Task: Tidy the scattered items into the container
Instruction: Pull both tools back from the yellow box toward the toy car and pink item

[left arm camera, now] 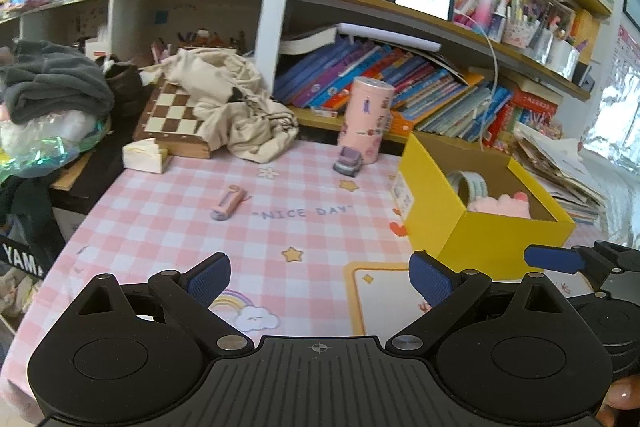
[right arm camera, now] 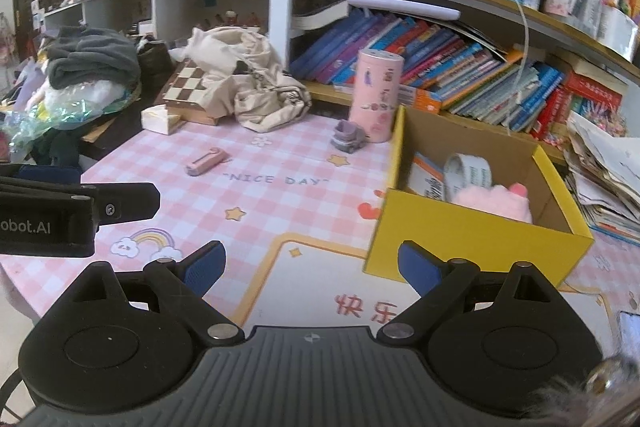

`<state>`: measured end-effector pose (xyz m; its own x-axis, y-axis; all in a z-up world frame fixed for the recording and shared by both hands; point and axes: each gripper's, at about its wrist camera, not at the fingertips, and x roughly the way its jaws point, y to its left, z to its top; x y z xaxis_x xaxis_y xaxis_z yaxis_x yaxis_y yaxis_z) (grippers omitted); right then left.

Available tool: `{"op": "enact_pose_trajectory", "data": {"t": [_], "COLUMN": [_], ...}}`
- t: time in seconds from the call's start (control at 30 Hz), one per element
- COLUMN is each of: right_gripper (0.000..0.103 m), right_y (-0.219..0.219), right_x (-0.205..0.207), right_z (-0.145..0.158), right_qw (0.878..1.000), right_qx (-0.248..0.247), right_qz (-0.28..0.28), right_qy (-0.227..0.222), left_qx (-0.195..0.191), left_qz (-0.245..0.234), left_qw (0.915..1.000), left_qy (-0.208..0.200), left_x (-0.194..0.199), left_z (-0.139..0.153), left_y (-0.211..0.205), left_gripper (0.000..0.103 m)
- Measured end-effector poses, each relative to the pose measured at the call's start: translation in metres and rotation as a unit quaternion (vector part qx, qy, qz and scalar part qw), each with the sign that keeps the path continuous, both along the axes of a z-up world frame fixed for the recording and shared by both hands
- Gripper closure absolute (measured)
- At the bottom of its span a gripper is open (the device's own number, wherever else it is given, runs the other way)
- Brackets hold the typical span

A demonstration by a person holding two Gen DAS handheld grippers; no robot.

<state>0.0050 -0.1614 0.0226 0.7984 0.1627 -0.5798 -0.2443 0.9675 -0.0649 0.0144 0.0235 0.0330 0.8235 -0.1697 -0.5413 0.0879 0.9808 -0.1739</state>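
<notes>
**Q:** What did the two views show of the tongs and of the items to be tidied?

**A:** The left tongs [left arm camera: 320,277] and the right tongs [right arm camera: 312,265] both stood wide apart and held nothing, low over the pink checked worktop [left arm camera: 168,211]. The yellow box [left arm camera: 480,235] sat at the right of the worktop, just ahead of the right tongs. Inside it lay a roll of tape [right arm camera: 468,173], a pink fluffy toy [right arm camera: 496,203] and a printed card [right arm camera: 430,175]. Two loose items remained outside: a pink clip-like gadget [left arm camera: 228,207] near the words "NICE DAY", and a small grey-purple toy [left arm camera: 348,161] touching or just beside the tall pink canister [left arm camera: 366,119].

**Q:** What could have gone wrong from this position?

**A:** By judgement, the gadget lay flat and slim, so tongs closing too high might have slid over it or pushed it along the cloth. A reach for the small toy risked knocking the upright canister over, since the two stood so close. The two tongs were near each other, and crossing paths toward the box could have made them collide.
</notes>
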Motion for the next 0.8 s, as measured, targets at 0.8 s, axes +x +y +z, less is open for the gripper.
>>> {"op": "enact_pose_trajectory", "data": {"t": [0.8], "right_gripper": [0.009], "right_y": [0.040], "right_x": [0.015], "right_z": [-0.004], "right_qw": [0.999], "right_qx": [-0.018], "right_qz": [0.050], "right_qy": [0.009], "left_qx": [-0.016], "left_qz": [0.035], "left_qw": [0.9991], "left_qy": [0.016], "left_x": [0.009], "left_z": [-0.009], "left_y": [0.033], "left_gripper": [0.005]}}
